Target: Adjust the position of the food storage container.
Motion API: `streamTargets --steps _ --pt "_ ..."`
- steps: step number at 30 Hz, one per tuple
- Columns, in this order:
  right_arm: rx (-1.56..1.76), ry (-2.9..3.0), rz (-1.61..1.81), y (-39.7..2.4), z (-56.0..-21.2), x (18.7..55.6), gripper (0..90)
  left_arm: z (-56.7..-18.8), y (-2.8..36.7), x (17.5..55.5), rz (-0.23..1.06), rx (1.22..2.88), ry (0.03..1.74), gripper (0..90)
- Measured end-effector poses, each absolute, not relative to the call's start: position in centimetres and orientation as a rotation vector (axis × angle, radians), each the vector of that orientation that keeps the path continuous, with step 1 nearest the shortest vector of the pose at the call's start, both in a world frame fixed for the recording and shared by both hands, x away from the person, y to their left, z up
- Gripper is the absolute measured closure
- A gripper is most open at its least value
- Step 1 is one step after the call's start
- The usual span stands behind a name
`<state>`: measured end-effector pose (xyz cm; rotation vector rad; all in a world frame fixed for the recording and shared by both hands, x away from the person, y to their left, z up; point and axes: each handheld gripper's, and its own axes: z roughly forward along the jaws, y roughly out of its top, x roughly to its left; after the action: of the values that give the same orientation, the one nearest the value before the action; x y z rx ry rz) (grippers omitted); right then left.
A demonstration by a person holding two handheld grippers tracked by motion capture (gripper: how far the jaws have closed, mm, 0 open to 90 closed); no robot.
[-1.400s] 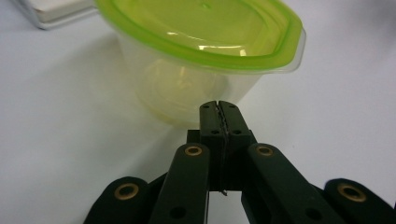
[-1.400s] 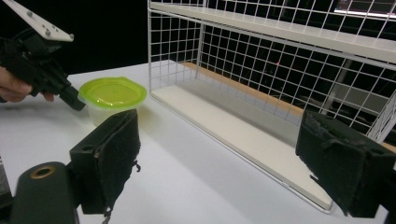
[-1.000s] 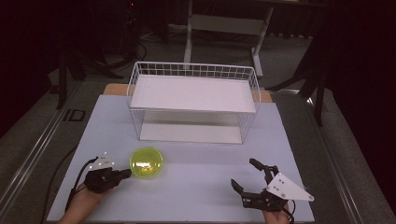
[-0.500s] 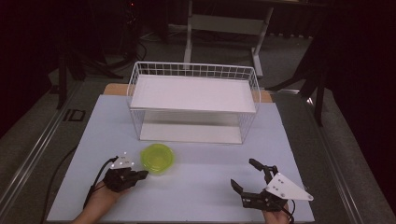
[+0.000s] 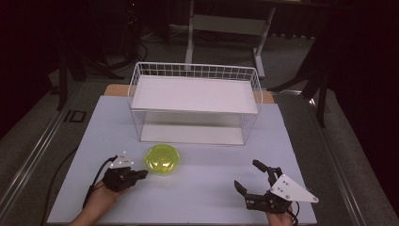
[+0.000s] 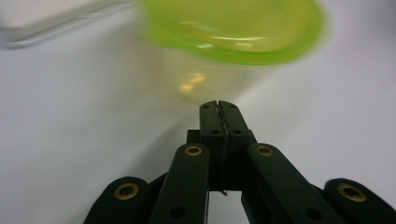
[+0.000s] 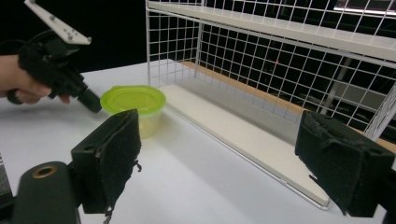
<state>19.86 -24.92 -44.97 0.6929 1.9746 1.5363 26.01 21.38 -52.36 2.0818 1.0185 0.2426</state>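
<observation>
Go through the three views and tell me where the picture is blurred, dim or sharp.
High view: dark surroundings, the lit white table and wire rack reasonably sharp. Left gripper view: the green-lidded cup is smeared, the closed left tongs sharp. Right gripper view: rack and cup crisp against a black background, the open right tongs close and slightly soft.

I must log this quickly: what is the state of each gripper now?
Left gripper: closed, holding nothing, tips just short of the green-lidded container.
Right gripper: open, holding nothing.
</observation>
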Motion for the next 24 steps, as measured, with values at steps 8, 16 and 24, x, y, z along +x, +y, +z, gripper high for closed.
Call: streamTargets --steps 8,16,24 --pt "0.679 1.988 1.519 -24.6 -45.1 19.9 14.1 -52.7 22.4 28.4 0.268 2.04 1.084 90.0" --pt "0.669 2.01 1.523 -24.3 -45.2 19.8 14.1 -53.1 20.3 29.5 0.235 2.07 1.064 90.0" --pt "0.683 2.003 1.532 -24.4 -45.2 19.9 14.0 -52.9 18.6 28.9 0.193 2.092 1.024 90.0"
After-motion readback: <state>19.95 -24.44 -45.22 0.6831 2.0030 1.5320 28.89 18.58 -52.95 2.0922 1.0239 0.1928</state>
